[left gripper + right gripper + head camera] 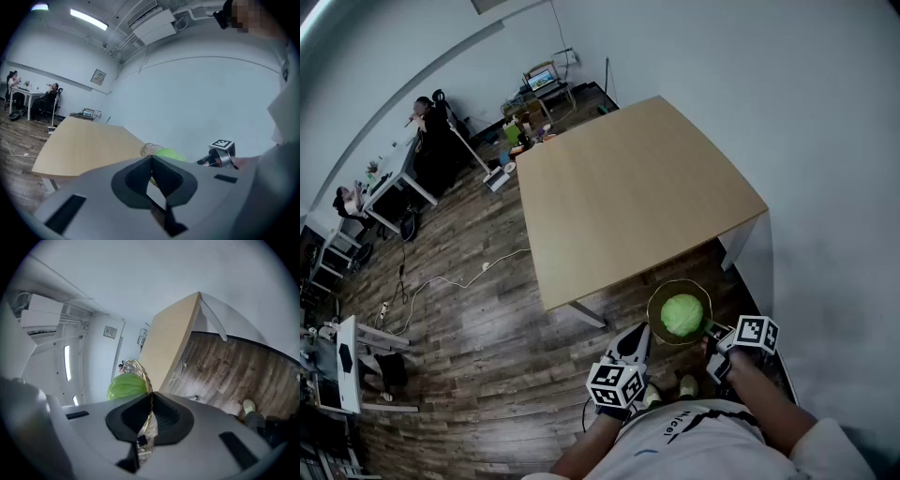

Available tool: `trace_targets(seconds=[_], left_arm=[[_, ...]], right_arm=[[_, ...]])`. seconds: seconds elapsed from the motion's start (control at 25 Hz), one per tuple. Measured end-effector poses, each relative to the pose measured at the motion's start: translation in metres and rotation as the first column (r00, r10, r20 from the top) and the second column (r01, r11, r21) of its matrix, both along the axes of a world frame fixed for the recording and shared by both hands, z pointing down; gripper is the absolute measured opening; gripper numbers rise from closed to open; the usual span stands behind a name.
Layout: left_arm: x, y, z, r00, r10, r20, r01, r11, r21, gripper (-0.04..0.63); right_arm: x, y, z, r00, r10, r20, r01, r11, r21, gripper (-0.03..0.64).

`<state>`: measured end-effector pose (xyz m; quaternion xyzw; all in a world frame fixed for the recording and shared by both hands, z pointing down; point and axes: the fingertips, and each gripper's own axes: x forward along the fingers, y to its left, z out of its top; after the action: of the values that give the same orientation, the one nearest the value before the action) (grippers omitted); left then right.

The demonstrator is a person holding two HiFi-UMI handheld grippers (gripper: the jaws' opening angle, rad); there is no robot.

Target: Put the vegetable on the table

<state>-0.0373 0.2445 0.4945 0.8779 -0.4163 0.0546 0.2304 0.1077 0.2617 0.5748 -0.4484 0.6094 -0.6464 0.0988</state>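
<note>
Lower right of the head view: a round green cabbage point(682, 314) inside a gold wire basket point(651, 302). Not on the table point(628, 187) yet. Just below the table's near edge in the picture, over the brown wood floor point(487, 309).

Right of the basket: the right tongs point(711, 331), clamped on the basket's thin rim. Same in the right gripper view: the right tongs point(151, 401) pinching the gold wire, with the cabbage point(125, 386) peeking up left of the middle. Behind, toward the top of that picture, the pale table point(168, 343).

Left of the basket and a little lower in the head view: the left tongs point(636, 336), near the basket but not touching. In the left gripper view, the left tongs point(152, 161) pressed together with nothing in between. Past the tips, a bit of cabbage point(169, 153) and basket point(149, 149). At the right, the marker cube point(221, 145) of the right tongs.

Upper left of the head view: desks and a person in dark clothes point(431, 122). On the floor at the left, a white cable point(441, 281).
</note>
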Motion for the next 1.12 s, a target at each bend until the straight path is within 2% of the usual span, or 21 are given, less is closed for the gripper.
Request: trace_targets(seconds=[0.68, 1.12], left_arm=[[0.024, -0.004, 0.0, 1.0, -0.02, 0.0, 0.02, 1.0, 0.014, 0.012], [0.043, -0.012, -0.002, 0.998, -0.055, 0.014, 0.055, 0.998, 0.013, 0.012]], right_arm=[[0.03, 0.0, 0.012, 1.0, 0.025, 0.012, -0.025, 0.999, -0.034, 0.025], [0.048, -0.013, 0.015, 1.0, 0.001, 0.023, 0.0, 0.999, -0.042, 0.025]])
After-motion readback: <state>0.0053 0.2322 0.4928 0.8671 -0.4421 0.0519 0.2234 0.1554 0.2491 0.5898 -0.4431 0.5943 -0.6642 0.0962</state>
